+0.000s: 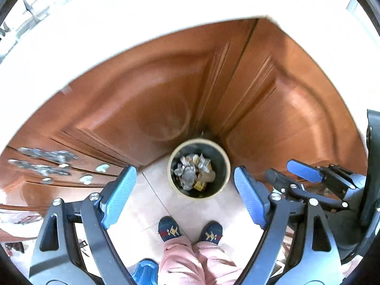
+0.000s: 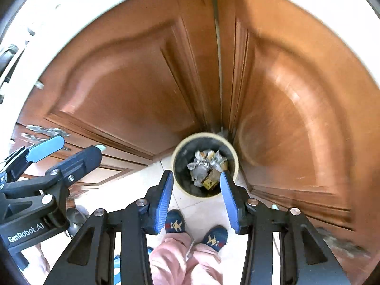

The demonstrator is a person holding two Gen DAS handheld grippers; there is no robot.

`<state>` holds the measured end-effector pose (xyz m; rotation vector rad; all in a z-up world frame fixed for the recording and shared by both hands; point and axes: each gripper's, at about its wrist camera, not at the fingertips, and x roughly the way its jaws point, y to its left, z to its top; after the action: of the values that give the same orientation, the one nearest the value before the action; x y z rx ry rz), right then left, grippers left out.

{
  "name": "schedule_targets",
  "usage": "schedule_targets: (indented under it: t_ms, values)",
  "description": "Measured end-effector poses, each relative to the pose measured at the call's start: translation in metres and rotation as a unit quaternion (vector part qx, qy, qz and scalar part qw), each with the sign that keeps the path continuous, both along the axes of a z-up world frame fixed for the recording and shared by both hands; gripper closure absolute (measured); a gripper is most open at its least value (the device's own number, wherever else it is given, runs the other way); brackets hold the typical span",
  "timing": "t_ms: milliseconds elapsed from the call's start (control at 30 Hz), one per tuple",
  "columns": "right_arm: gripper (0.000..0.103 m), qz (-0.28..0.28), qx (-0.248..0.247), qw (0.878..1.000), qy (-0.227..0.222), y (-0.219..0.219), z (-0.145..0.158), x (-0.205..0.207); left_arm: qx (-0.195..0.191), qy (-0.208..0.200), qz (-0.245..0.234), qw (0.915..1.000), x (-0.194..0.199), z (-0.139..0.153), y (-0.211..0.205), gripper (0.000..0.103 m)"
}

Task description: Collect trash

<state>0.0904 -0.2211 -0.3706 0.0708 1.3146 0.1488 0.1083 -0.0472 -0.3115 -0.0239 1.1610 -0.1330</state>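
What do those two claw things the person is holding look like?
Both are black, angular frames with silver screws. The left gripper and the right gripper each carry two flat blue ribbed fingers. White "GenRobot.AI" lettering marks the left one's body.

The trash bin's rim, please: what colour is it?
Cream, around a dark inside; the trash bin shows best in the right wrist view.

I see bright daylight blowing the table (image 1: 166, 7) out to white; heavy fisheye bending at the edges, and cupboard doors (image 2: 296, 118) smeared by blur.

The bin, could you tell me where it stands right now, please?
In both wrist views the bin stands on the tiled floor in the corner where the wooden doors meet, beyond the slippers.
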Motion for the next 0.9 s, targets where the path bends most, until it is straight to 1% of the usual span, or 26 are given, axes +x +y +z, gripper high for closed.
schedule_targets:
  t_ms: [100,133,167,200,300,367,433,500,633,667,700,767,833,900]
  values:
    - [0.061,0.003,0.0,1.0,-0.016,0.0,0.045,-0.002,-0.002,-0.029,0.005,0.9996,-0.012,0.05,0.004,0.02]
    - [0.061,0.003,-0.002,1.0,-0.021,0.0,0.062,-0.004,-0.002,-0.038,0.008,0.9992,-0.015,0.062,0.005,0.02]
    - [0.058,0.004,-0.002,1.0,-0.025,-0.001,0.075,-0.004,-0.002,-0.047,0.011,0.9988,-0.019,0.076,0.006,0.02]
    - [0.056,0.003,-0.005,1.0,-0.03,0.0,0.088,-0.005,-0.001,-0.053,0.014,0.9985,-0.022,0.088,0.007,0.02]
    - [0.055,0.001,-0.004,0.999,-0.045,-0.003,0.131,-0.007,-0.002,-0.068,0.017,0.9976,-0.03,0.121,0.01,0.02]
    - [0.055,0.003,-0.007,0.998,-0.054,-0.007,0.162,-0.011,0.008,-0.076,0.018,0.9969,-0.037,0.145,0.011,0.02]
    - [0.055,0.007,-0.006,0.998,-0.063,-0.008,0.189,-0.013,0.012,-0.082,0.024,0.9963,-0.041,0.16,0.009,0.02]
    - [0.055,0.011,-0.008,0.997,-0.074,-0.009,0.219,-0.017,0.004,-0.092,0.03,0.9953,-0.047,0.181,0.011,0.02]
    - [0.055,0.012,-0.006,0.995,-0.103,-0.015,0.269,-0.025,0.009,-0.133,0.041,0.9902,-0.061,0.227,0.008,0.02]
    - [0.054,0.012,-0.004,0.993,-0.114,-0.016,0.288,-0.028,0.009,-0.145,0.044,0.9884,-0.066,0.24,0.007,0.02]
    - [0.05,0.012,-0.001,0.992,-0.123,-0.018,0.301,-0.03,0.007,-0.155,0.047,0.9868,-0.07,0.252,0.007,0.02]
    - [0.045,0.01,0.001,0.99,-0.141,-0.02,0.334,-0.033,0.008,-0.17,0.051,0.9842,-0.075,0.27,0.006,0.02]
    - [0.044,0.011,0.004,0.987,-0.158,-0.022,0.359,-0.039,0.018,-0.185,0.056,0.9809,-0.082,0.29,0.003,0.02]
    - [0.044,0.015,0.005,0.985,-0.174,-0.024,0.381,-0.047,0.028,-0.192,0.059,0.9791,-0.086,0.305,0.0,0.02]
